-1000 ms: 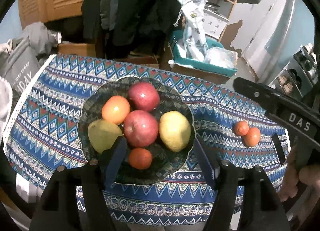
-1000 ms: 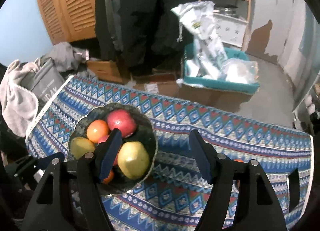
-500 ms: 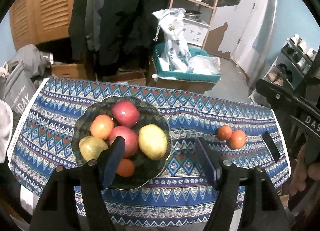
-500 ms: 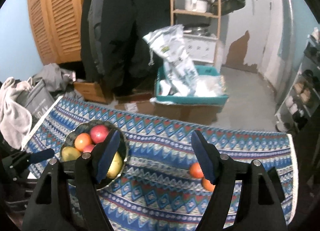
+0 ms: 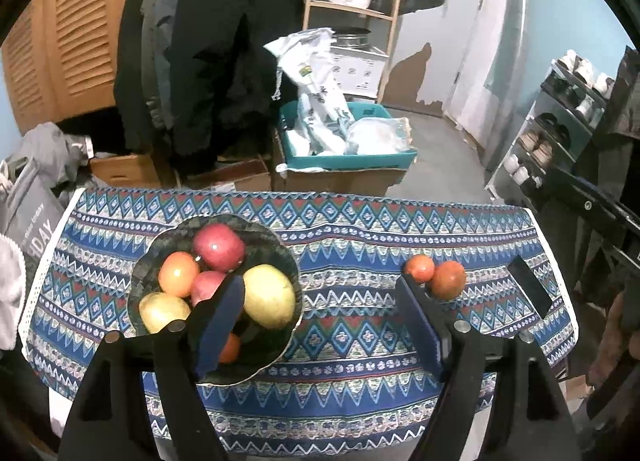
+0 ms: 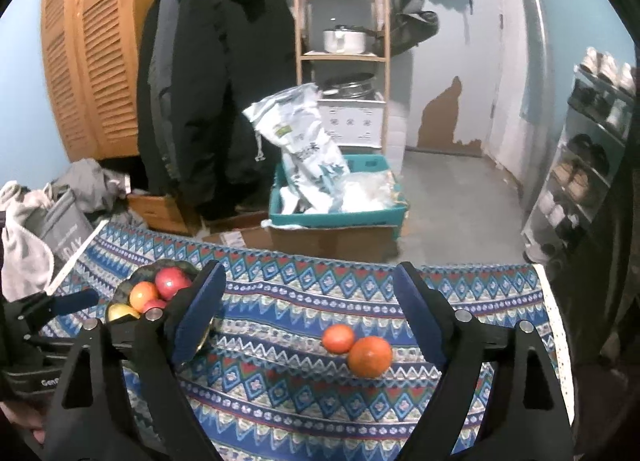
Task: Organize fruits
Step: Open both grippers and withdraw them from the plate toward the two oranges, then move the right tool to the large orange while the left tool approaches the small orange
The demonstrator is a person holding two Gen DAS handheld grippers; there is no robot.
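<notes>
Home storeroom: coats (image 6: 208,101), shoe rack (image 6: 580,181)

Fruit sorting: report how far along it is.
Done: six fruits sit in the bowl. In hand: nothing; the left gripper and right gripper are both opening, with nothing between their jaws. Left: two oranges lie loose on the tablecloth.

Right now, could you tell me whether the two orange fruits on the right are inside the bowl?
No, the two orange fruits lie on the patterned cloth, well apart from the bowl.
</notes>
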